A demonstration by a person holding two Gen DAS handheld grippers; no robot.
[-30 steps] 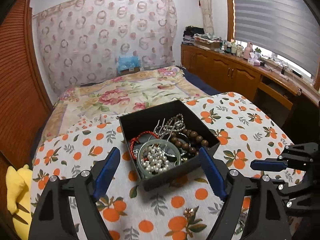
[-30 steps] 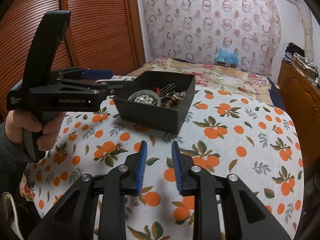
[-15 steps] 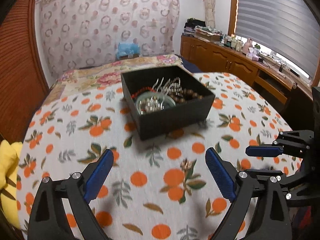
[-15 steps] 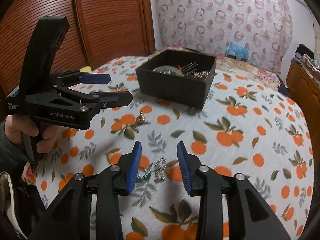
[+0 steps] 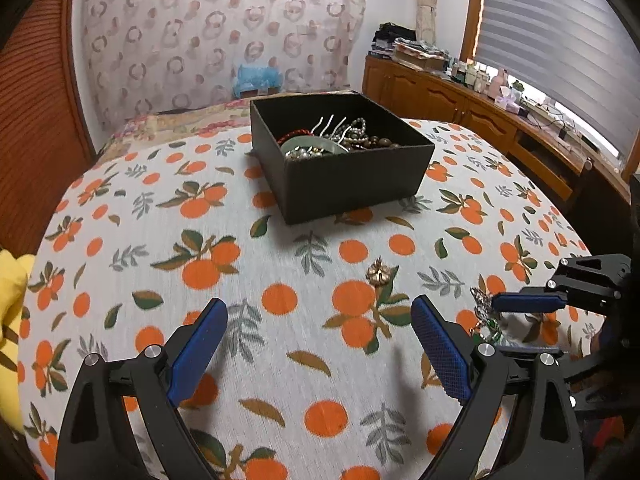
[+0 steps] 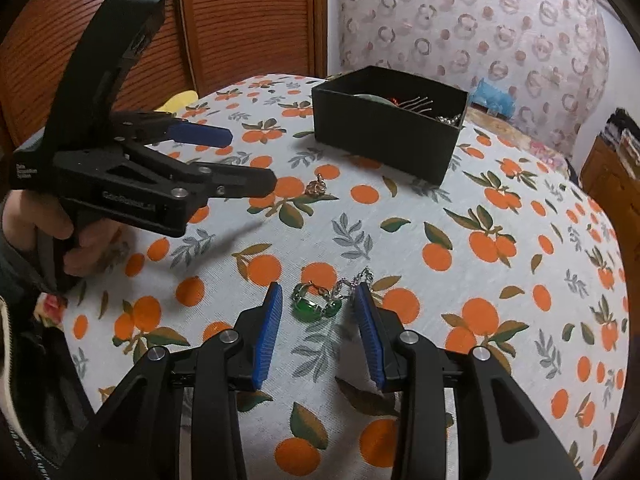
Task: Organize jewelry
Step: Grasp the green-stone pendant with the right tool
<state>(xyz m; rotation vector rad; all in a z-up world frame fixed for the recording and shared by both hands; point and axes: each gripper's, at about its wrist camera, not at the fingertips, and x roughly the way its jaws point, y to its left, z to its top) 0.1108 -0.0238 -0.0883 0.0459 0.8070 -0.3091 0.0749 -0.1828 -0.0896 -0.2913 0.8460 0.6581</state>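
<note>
A black box (image 5: 352,176) (image 6: 386,142) of jewelry, with pearls, beads, a bangle and a hair comb, stands on the orange-print cloth. A green-stone silver piece (image 6: 320,306) lies on the cloth between the open fingers of my right gripper (image 6: 318,308); it also shows in the left wrist view (image 5: 486,320). A small gold flower piece (image 5: 378,274) (image 6: 318,188) lies loose between the box and the grippers. My left gripper (image 5: 318,322) is open and empty, held above the cloth in front of the box. In the right wrist view it (image 6: 250,158) is at the left.
The cloth-covered table (image 5: 120,220) drops off at rounded edges. A yellow object (image 5: 12,320) lies at the left edge. A bed (image 5: 180,120) lies behind, wooden cabinets (image 5: 460,108) to the right, a wooden slatted door (image 6: 248,20) to the left.
Both grippers have pulled back from the box and come down toward the cloth. My right gripper has opened wider and now straddles the green-stone piece.
</note>
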